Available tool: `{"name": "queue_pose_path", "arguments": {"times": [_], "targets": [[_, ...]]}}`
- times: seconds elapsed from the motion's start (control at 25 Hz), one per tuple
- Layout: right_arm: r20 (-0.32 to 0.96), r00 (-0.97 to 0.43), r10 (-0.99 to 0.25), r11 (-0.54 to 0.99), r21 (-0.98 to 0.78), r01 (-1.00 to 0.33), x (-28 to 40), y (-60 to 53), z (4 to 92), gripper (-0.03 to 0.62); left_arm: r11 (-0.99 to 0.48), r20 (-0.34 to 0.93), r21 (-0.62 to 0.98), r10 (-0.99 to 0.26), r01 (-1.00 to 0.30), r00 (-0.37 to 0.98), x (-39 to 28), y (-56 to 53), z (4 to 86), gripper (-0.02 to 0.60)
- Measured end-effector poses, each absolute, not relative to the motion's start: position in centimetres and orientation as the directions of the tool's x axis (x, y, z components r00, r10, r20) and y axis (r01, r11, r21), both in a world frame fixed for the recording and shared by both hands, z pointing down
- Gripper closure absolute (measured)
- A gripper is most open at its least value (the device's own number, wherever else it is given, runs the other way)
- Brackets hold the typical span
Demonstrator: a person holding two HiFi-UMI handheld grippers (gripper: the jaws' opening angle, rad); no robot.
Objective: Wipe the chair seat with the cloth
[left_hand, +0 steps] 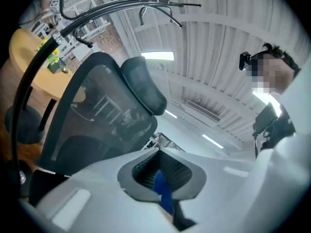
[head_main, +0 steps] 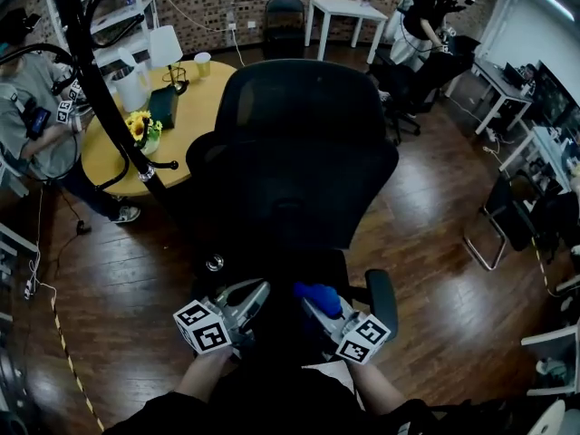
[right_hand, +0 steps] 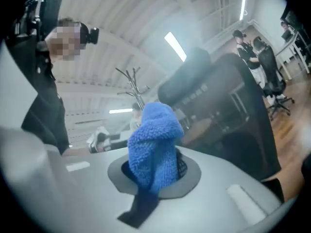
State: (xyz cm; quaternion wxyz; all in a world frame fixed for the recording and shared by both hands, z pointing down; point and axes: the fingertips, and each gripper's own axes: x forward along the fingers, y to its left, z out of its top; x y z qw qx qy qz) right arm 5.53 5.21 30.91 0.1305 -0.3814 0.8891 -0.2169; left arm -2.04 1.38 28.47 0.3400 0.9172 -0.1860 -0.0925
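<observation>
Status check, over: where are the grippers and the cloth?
Right gripper shut on blue cloth, held up before the chair back. Left gripper shut, a blue sliver between its jaws, unclear what. Chair seat dark, nothing seen on it.

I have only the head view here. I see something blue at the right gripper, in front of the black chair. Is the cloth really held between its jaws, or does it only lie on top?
Observer: It is held. In the right gripper view the blue cloth is bunched between the jaws of the right gripper, which are closed on it.
Operator: Thank you. And the left gripper, is it open?
Observer: No. In the left gripper view the jaws of the left gripper meet at their tips. A small blue strip shows between them, nearer the camera. I cannot tell what it is.
</observation>
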Motion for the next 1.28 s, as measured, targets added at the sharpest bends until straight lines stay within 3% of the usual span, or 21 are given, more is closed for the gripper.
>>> {"name": "queue_pose_path", "arguments": {"times": [0.12, 0.24, 0.92, 1.28], "targets": [[-0.227, -0.684, -0.693, 0.701, -0.432, -0.567, 5.4, 6.5, 22.9, 0.559, -0.739, -0.143, 0.637, -0.393, -0.219, 0.908, -2.2, 1.8, 23.3, 0.591], [-0.287, -0.665, -0.689, 0.718, -0.395, -0.573, 5.9, 7.6, 19.9, 0.559, -0.788, -0.214, 0.587, -0.372, -0.185, 0.903, -2.7, 2.6, 19.8, 0.591], [-0.321, -0.604, -0.73, 0.678, -0.453, -0.579, 9.9, 12.3, 20.9, 0.56, -0.781, -0.143, 0.557, -0.425, -0.282, 0.894, -2.0, 9.1, 20.1, 0.591], [-0.315, -0.591, -0.743, 0.668, -0.41, -0.621, 7.2, 18.4, 19.6, 0.56, -0.839, -0.211, 0.503, -0.355, -0.211, 0.911, -4.0, 14.0, 18.8, 0.591]]}}
